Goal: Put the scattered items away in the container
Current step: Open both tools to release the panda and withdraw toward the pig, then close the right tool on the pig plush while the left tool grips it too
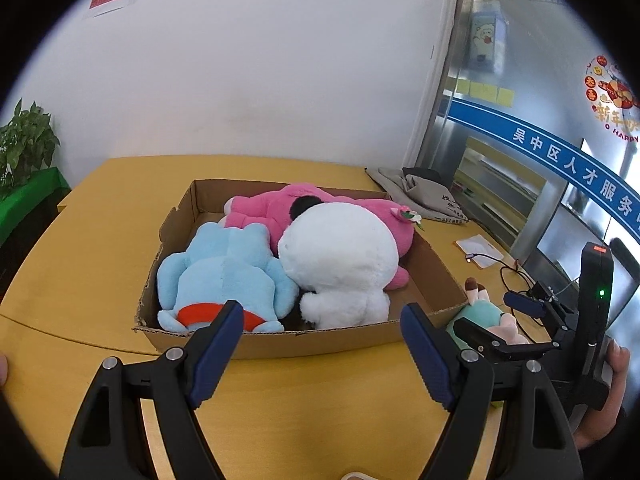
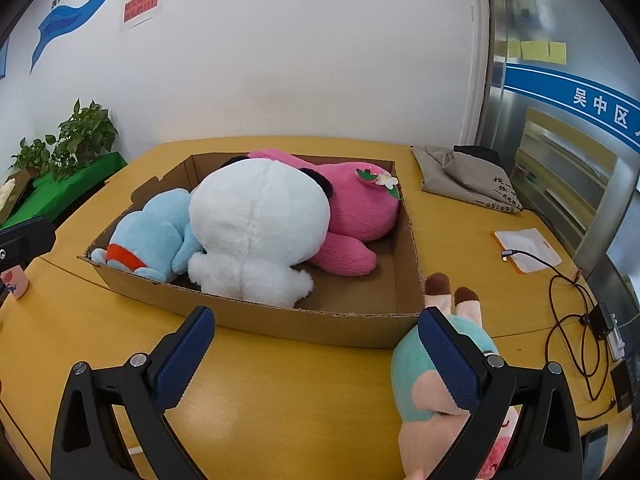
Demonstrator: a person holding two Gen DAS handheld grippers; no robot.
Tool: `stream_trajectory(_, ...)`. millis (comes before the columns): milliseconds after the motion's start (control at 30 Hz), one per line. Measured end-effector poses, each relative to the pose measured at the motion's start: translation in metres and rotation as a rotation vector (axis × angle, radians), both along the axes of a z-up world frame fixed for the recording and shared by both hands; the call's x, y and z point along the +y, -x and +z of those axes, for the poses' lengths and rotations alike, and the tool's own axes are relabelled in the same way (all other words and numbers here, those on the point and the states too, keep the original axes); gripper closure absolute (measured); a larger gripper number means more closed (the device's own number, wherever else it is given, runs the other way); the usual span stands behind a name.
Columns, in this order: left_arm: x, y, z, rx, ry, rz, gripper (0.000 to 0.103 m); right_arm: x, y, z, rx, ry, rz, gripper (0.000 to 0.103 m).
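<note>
A shallow cardboard box (image 1: pixel 348 340) sits on the yellow tabletop (image 1: pixel 100 240) and serves as the landmark here. Three plush toys lie inside it, packed against one another: a light-blue plush (image 1: pixel 228 276) with a red band at the box's left end, a white plush (image 1: pixel 340 264) with black ears in the middle, touching the blue one, and a pink plush (image 1: pixel 272 208) with a small strawberry-and-flower decoration behind the white one, toward the box's far wall.

One toy lies outside the box: a teal-and-pink plush doll (image 2: pixel 424 376) with brown feet, on the tabletop just beside the box's near right corner, its feet pointing toward that corner.

The left gripper (image 1: pixel 322 344) hangs in front of the box's near wall, its blue-padded jaws spread wide with nothing between them. The right gripper (image 2: pixel 316 348) is also in front of the near wall, toward the box's right end; its jaws stand wide apart and empty, the right pad overlapping the doll in view, though contact cannot be told.

To the right of the box, farther off, lie a grey cloth bag (image 2: pixel 464 176), a white pad (image 2: pixel 528 248) and a black cable (image 2: pixel 568 308). Left of the box, beyond the tabletop's edge, stands a potted plant (image 2: pixel 76 136).
</note>
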State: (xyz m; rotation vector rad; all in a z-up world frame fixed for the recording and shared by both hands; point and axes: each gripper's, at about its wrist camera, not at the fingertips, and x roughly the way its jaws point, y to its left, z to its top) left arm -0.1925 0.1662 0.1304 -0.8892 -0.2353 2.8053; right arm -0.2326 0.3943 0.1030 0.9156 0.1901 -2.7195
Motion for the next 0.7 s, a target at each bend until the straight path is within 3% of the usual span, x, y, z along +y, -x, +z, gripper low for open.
stream_trajectory(167, 0.014, 0.000, 0.000, -0.025, -0.020, -0.048, 0.023, 0.014, -0.005, 0.005, 0.004, 0.026, 0.016, 0.000)
stream_trajectory(300, 0.023, 0.003, -0.008, -0.058, -0.045, -0.075, 0.023, 0.053, -0.011, 0.012, 0.046, 0.034, -0.027, 0.000)
stream_trajectory(367, 0.027, 0.005, -0.014, -0.083, -0.072, -0.103, 0.023, 0.078, -0.011, 0.001, 0.067, 0.017, -0.044, 0.000)
stream_trajectory(467, 0.035, 0.008, -0.024, -0.116, -0.090, -0.130, 0.023, 0.106, 0.000, -0.040, -0.043, -0.094, -0.124, 0.000)
stream_trajectory(567, 0.043, 0.011, -0.033, -0.140, -0.106, -0.149, 0.023, 0.118, 0.009, -0.088, -0.248, -0.072, -0.114, 0.004)
stream_trajectory(600, 0.046, 0.012, -0.035, -0.146, -0.117, -0.160, 0.023, 0.118, 0.010, -0.102, -0.303, -0.056, -0.100, 0.011)
stream_trajectory(700, 0.052, 0.015, -0.044, -0.176, -0.143, -0.178, 0.023, 0.111, 0.004, -0.125, -0.330, -0.064, -0.111, 0.020)
